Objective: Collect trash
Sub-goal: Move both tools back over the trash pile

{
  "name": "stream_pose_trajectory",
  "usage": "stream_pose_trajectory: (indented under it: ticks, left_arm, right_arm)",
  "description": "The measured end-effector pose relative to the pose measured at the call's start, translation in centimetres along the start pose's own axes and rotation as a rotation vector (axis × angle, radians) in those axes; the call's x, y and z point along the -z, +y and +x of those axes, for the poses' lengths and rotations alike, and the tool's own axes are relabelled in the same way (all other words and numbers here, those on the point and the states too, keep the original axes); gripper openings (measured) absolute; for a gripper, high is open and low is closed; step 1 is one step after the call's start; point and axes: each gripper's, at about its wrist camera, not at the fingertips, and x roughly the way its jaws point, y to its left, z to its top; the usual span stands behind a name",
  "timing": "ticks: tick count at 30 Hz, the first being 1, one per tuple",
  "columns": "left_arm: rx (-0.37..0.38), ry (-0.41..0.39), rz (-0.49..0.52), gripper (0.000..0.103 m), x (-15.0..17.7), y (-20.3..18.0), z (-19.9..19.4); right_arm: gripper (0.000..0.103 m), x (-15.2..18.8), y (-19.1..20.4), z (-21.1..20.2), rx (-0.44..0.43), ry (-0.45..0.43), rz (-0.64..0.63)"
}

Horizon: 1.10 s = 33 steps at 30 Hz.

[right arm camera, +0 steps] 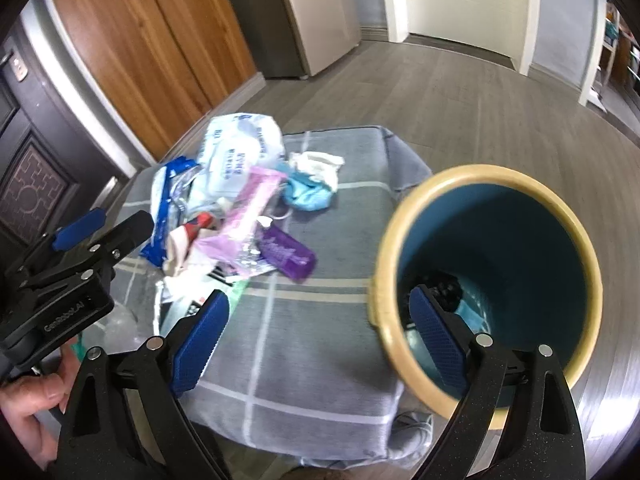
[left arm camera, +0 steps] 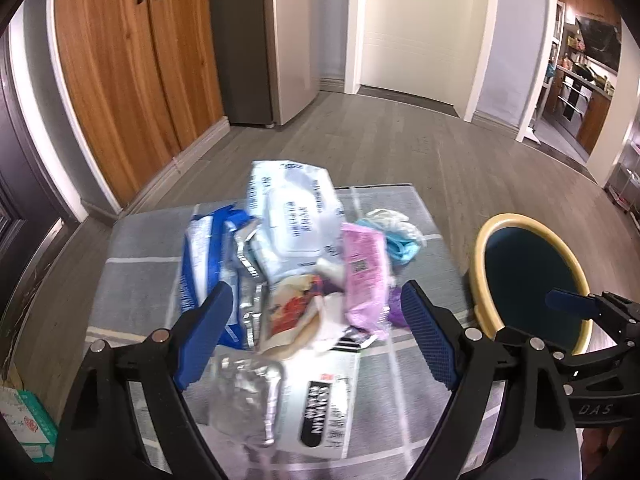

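Both my left tongs (left arm camera: 312, 332) and right tongs (right arm camera: 320, 332) gape empty. The trash pile (left arm camera: 296, 256) lies on the checked surface (right arm camera: 320, 296), left of the bin (right arm camera: 492, 272). Light, crinkly, slippery wrappers; I'd pinch a folded edge.

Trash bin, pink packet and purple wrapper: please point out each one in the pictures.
Trash bin (right arm camera: 496, 176): right wrist view, on its yellow rim.
Pink packet (left arm camera: 366, 256): left wrist view, on its flat face.
Purple wrapper (right arm camera: 286, 254): right wrist view, on its middle.
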Motion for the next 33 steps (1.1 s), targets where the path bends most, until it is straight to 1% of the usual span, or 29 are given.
stream_pose_trajectory:
  ticks: [6, 14, 16, 20, 26, 33]
  left_arm:
    - [-0.018, -0.002, -0.033, 0.085, 0.4, 2.8, -0.3]
    - [-0.039, -0.006, -0.074, 0.085, 1.0, 6.6, -0.7]
    - [-0.044, -0.004, -0.087, 0.090, 1.2, 7.8, -0.8]
    - [-0.064, -0.009, -0.117, 0.092, 1.6, 10.3, -1.1]
    - [-0.085, 0.004, -0.169, 0.093, 2.9, 14.3, -0.9]
    - [-0.089, 0.042, -0.191, 0.093, 4.8, 18.1, -0.1]
  right_arm:
    - [0.092, -0.2, 2.3, 0.9, -0.004, 0.014, -0.036]
    - [0.092, -0.2, 4.0, 1.6, 0.002, 0.030, -0.056]
    - [0.093, -0.3, 4.4, 1.8, 0.004, 0.033, -0.062]
    - [0.093, -0.4, 5.4, 2.0, 0.006, 0.035, -0.076]
    - [0.094, -0.4, 7.2, 2.9, 0.010, 0.052, -0.107]
    - [0.094, -0.2, 8.3, 4.0, 0.026, 0.071, -0.131]
